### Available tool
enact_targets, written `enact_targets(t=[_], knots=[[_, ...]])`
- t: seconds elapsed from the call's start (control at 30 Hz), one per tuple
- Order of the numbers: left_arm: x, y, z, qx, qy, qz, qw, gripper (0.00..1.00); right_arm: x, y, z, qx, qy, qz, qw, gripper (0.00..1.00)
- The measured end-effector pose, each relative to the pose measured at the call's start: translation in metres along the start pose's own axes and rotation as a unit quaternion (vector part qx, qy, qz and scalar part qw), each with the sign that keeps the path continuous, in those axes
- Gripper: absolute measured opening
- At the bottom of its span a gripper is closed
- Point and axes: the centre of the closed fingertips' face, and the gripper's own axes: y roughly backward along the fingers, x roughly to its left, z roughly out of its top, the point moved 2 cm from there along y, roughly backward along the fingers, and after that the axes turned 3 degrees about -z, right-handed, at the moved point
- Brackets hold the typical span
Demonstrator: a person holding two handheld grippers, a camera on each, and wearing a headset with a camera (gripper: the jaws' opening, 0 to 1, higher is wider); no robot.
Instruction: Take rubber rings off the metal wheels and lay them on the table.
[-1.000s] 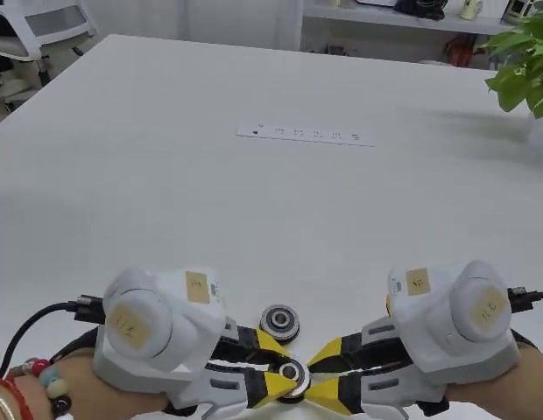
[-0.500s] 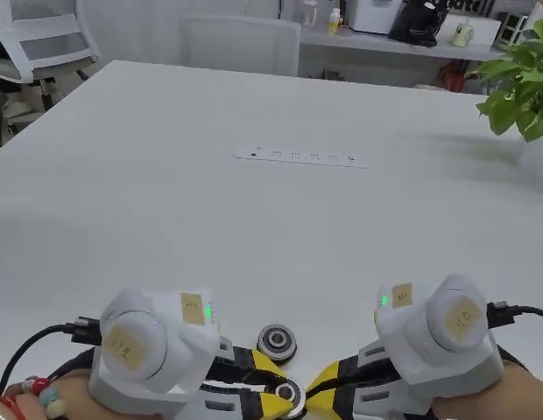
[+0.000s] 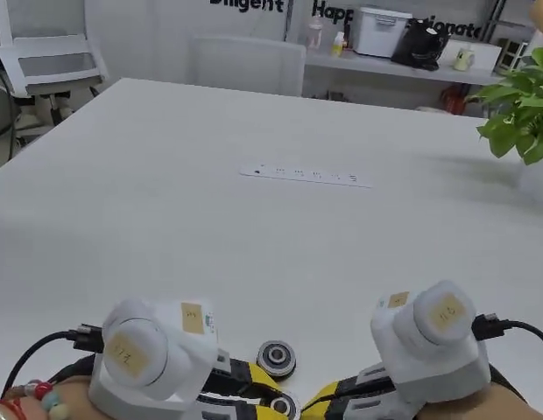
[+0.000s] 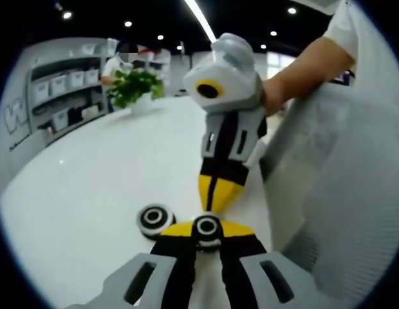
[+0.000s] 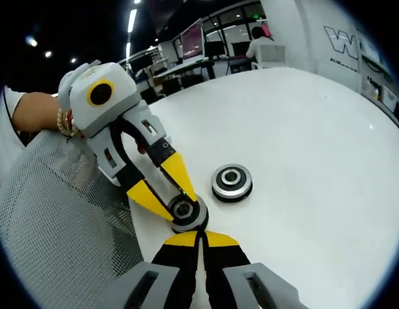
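— What had changed from a second before?
— Mostly the camera. The head view had tipped up, so both grippers sat lower, at the bottom edge, and a shelf (image 3: 403,63) had come in along the top. The things themselves had kept their places.
— And the fingers?
— The left gripper (image 4: 206,233) had its fingers (image 4: 180,230) clenched around the held wheel (image 5: 186,211), one yellow tip on each side. The right gripper (image 5: 199,237) had its fingers (image 5: 219,239) pressed together, tips touching that wheel's near rim. Whether they pinched its rubber ring I could not tell.
— The other wheel?
— The loose wheel (image 3: 276,357) lay flat on the table (image 3: 254,245), just above the tips in the head view and apart from them. Farther up, a power strip (image 3: 305,175) lay mid-frame, and a plant (image 3: 517,114) stood at the right edge.
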Motion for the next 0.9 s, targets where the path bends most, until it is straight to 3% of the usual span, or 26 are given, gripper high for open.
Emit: enact_targets(t=[0.1,0.23,0.37,0.53,0.9], knots=[[0.0011,0.0006,-0.0006,0.006,-0.012,0.003,0.9999,0.14,0.0005,-0.001,0.0023,-0.001,0.045,-0.015,0.9989,0.0],[0.0011,0.0011,-0.0008,0.005,-0.013,0.003,0.9999,0.14,0.0016,-0.0005,0.0015,0.013,-0.016,-0.013,0.9997,0.0],[0.0011,0.0013,-0.0009,0.007,-0.018,0.004,0.9998,0.14,0.0014,-0.0011,0.0023,0.014,-0.008,-0.016,0.9997,0.0],[0.0013,0.0016,-0.0011,0.006,-0.021,0.005,0.9998,0.14,-0.0008,0.0017,0.004,0.01,-0.095,-0.004,0.9955,0.0],[0.0011,0.0018,-0.0009,0.003,-0.026,0.005,0.9996,0.14,-0.0014,0.0045,0.0042,0.002,-0.142,0.002,0.9899,0.0]])
